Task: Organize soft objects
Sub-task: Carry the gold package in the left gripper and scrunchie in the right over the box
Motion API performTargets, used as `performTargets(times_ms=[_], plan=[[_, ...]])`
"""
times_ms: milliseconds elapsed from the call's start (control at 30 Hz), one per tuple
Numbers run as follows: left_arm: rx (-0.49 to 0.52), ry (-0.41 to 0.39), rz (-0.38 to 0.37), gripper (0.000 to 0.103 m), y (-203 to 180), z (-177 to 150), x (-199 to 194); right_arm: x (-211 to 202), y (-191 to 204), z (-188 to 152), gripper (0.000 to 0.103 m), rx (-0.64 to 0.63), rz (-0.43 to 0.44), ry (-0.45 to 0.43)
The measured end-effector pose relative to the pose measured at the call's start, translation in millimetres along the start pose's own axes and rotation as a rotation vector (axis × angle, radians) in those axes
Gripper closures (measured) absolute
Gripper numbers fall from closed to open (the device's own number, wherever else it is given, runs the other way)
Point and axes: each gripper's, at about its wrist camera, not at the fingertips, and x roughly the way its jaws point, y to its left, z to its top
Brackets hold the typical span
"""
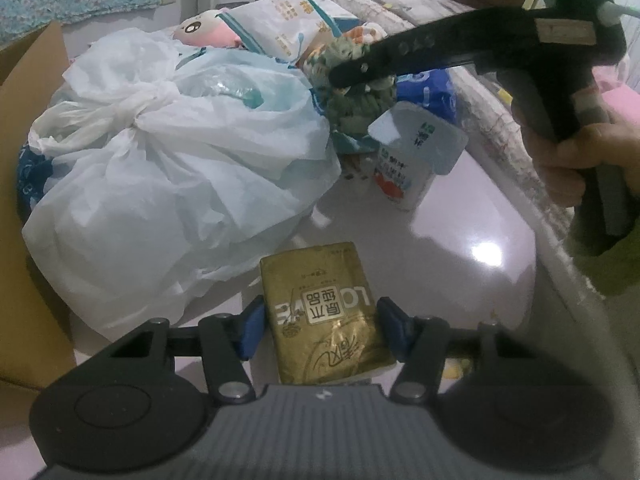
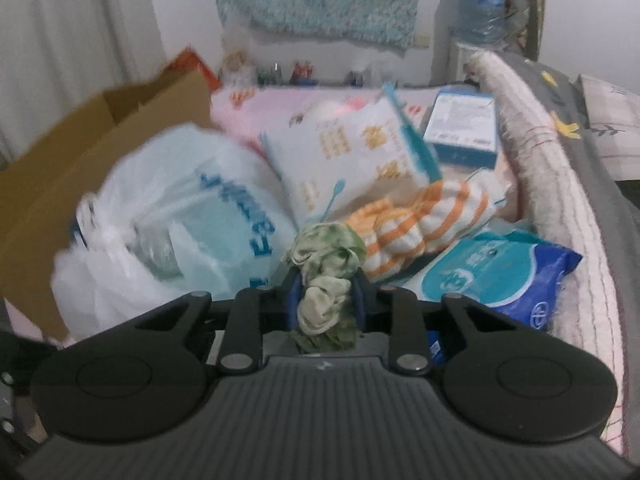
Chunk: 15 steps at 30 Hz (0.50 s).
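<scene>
The right hand-held gripper is clamped on a crumpled green-and-cream cloth, its blue pads pressed against both sides of the bunched fabric. Seen from the left wrist view, the same gripper reaches in over the pile, a person's hand around its grip. The left hand-held gripper straddles a gold tissue pack lying on the glossy pale bench; its blue pads sit at the pack's two sides, though whether they press on it cannot be told. Just beyond the cloth lie an orange-striped fabric bundle, a white pillow-like pack with blue trim and a blue wipes packet. A knotted white plastic bag fills the left of the pile, against a cardboard box. A small white pack stands near the bench's edge.
</scene>
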Motion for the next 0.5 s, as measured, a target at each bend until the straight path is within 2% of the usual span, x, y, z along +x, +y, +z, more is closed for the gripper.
performTargets(times_ms=[300, 500], plan=[[0.038, -0.101, -0.044, 0.043, -16.6, 3.8, -32.1, -52.0, -18.1, 5.3, 0.079, 0.169, 0.056, -0.16], [0.053, -0.21, -0.096, 0.043, -25.4, 7.1, -67.4, -97.4, -8.0, 12.2, 0.079, 0.19, 0.093, -0.246]])
